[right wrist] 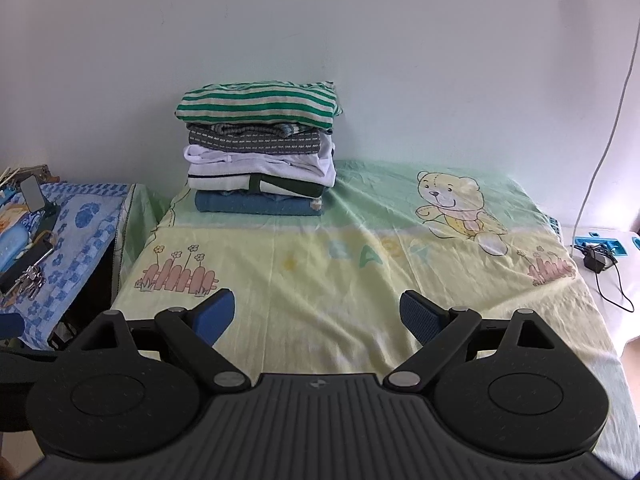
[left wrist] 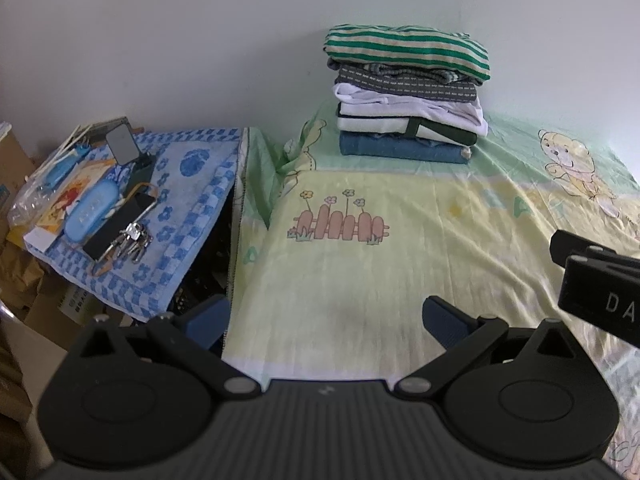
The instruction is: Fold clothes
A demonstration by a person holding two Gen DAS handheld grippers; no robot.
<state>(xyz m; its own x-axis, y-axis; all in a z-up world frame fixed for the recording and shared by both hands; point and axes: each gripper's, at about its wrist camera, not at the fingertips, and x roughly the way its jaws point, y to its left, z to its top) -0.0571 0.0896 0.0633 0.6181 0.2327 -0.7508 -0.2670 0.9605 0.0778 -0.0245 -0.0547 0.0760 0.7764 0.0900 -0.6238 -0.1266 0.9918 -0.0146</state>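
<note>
Already a stack of folded clothes [right wrist: 258,152] stands upper left of centre against the wall [right wrist: 360,40], striped top uppermost; no loose garment shows, so folding looks done or awaits another piece. Both the left gripper [left wrist: 326,320] and the right gripper [right wrist: 316,312] are spread wide and empty over the bedsheet [right wrist: 340,300]; any next garment should be laid flat centre frame; the side table [left wrist: 192,208] crowds the left, a cable [right wrist: 612,276] the right.
</note>
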